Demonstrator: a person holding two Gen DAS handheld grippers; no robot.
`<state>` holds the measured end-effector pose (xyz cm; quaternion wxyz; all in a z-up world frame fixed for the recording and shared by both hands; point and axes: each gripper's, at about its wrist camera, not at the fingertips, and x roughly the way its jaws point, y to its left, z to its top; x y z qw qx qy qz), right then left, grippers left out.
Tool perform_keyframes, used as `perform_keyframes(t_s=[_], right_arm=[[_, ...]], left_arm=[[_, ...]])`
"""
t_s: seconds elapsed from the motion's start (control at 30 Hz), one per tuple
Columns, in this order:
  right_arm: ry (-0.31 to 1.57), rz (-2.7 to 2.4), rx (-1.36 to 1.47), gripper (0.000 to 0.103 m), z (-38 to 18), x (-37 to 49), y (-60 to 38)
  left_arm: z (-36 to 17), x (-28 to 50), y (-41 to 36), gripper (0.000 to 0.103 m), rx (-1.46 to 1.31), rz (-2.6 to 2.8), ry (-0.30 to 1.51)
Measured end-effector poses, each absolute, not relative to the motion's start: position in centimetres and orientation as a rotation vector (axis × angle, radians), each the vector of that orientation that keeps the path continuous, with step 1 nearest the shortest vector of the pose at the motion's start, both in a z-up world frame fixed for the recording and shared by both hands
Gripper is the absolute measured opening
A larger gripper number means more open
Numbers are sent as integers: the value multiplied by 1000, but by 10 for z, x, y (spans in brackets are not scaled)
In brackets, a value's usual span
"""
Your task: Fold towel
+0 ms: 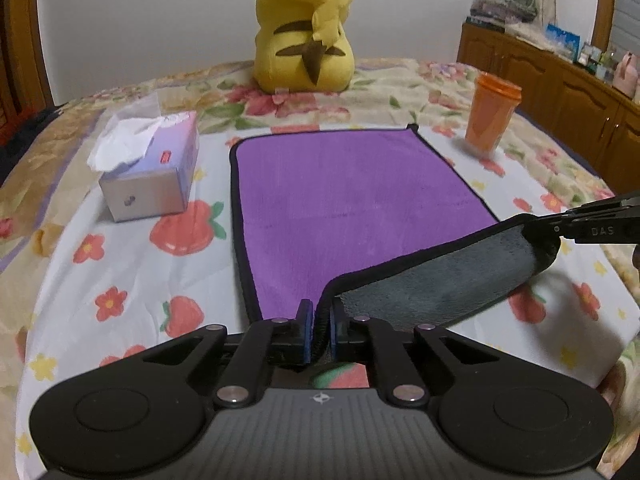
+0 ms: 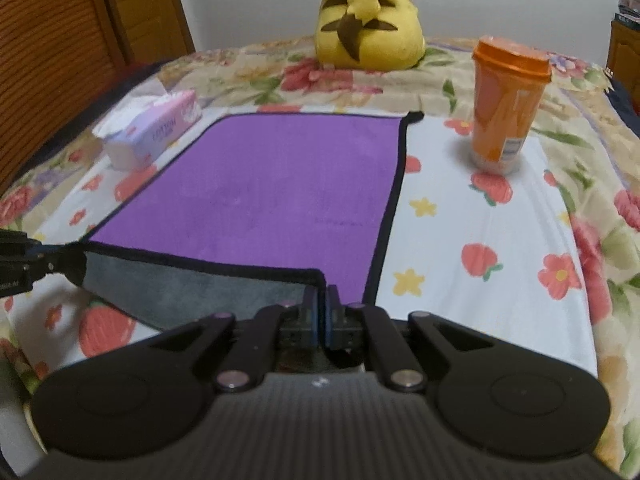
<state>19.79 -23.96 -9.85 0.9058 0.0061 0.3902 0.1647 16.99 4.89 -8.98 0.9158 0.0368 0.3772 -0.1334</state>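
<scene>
A purple towel [image 1: 340, 200] with a black hem and grey underside lies flat on the flowered bedspread; it also shows in the right wrist view [image 2: 272, 192]. My left gripper [image 1: 320, 320] is shut on the towel's near left corner. My right gripper [image 2: 322, 304] is shut on the near right corner, and its tip shows at the right of the left wrist view [image 1: 560, 226]. The near edge is lifted between them, so the grey underside [image 1: 440, 284] faces up as a strip.
A tissue box [image 1: 152, 168] stands left of the towel. An orange lidded cup [image 1: 490, 114] stands to its right. A yellow plush toy [image 1: 308, 32] sits beyond the far edge. A wooden cabinet [image 1: 560, 92] lines the right wall.
</scene>
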Motion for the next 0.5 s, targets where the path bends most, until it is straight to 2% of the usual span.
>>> perform_keyframes(t_s=[0.5], right_arm=[[704,357,27,4,-78,198,-244]], left_arm=[[-70,172,47,10,60,-283,695]])
